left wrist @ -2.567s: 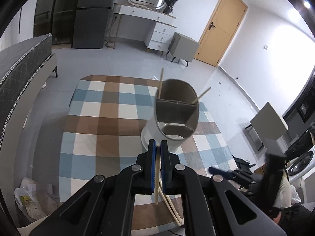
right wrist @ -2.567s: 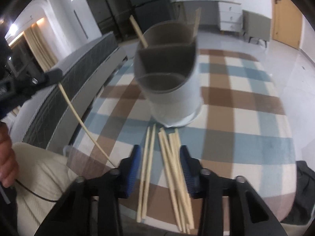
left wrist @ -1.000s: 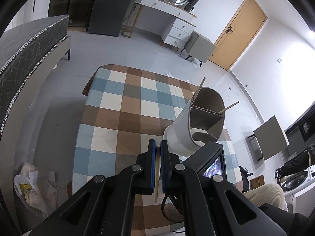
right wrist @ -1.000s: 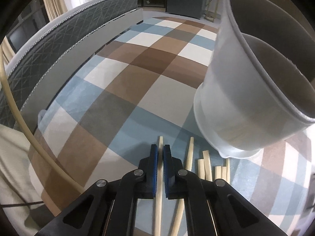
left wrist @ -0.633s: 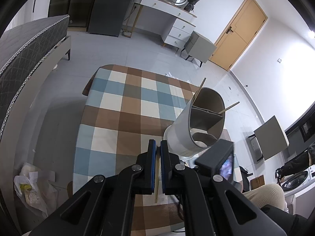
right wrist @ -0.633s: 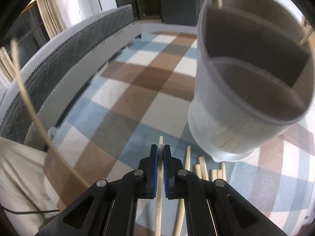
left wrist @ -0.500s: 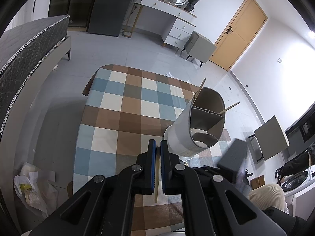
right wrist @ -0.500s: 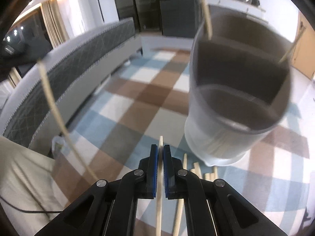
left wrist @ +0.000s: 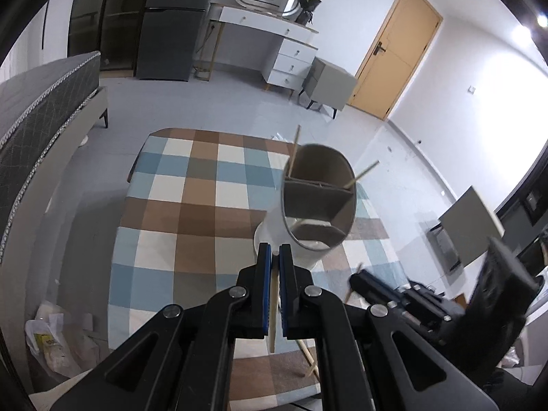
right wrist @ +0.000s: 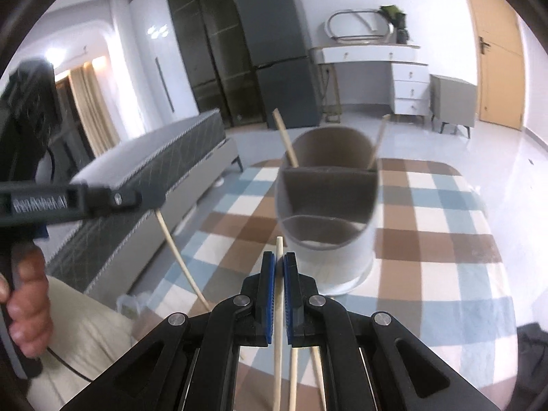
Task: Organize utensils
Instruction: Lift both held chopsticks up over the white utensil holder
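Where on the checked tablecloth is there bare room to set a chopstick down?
Bare: the checked tablecloth left of and beyond the utensil holder, and to its right. Crowded: the near edge, where loose chopsticks lie under both grippers.

Black hand-held gripper point(right wrist: 279, 267) (blue pads, silver screws), bare-skinned hand point(right wrist: 24, 294).

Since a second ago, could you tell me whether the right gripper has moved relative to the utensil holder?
Yes. The right gripper, shut on a chopstick, has risen and pulled back: the utensil holder now sits smaller and centred, its compartments visible from above.
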A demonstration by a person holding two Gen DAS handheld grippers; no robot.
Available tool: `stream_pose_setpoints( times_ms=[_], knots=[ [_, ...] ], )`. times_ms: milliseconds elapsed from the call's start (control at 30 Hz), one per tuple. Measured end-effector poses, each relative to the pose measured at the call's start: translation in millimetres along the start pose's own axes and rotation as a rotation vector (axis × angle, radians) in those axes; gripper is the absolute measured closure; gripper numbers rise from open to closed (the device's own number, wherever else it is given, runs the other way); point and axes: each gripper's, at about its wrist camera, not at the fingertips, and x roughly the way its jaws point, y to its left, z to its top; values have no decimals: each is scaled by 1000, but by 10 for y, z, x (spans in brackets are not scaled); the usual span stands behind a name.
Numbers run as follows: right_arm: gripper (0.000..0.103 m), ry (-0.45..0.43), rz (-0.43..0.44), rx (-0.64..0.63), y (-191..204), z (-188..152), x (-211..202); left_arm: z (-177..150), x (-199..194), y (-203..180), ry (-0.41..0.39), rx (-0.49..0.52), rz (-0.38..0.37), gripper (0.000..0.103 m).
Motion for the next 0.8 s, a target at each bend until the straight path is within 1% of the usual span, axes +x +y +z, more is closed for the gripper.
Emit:
stream_pose_setpoints(
  times_ms=[267, 400, 600, 800],
  knots=[
    [99, -105, 8, 37, -123, 94, -351, -3, -121, -243, 13, 30, 46, 103],
    [99, -153, 11, 59, -166, 168, -481, 48, -208, -381, 3, 57, 64, 103],
    [99, -231, 16, 96, -247, 370, -697, 200, -299, -571, -15, 82, 57, 103],
    [99, -293, 8, 81, -307, 646, -841, 403, -281, -641, -41, 87, 48, 103]
  ],
)
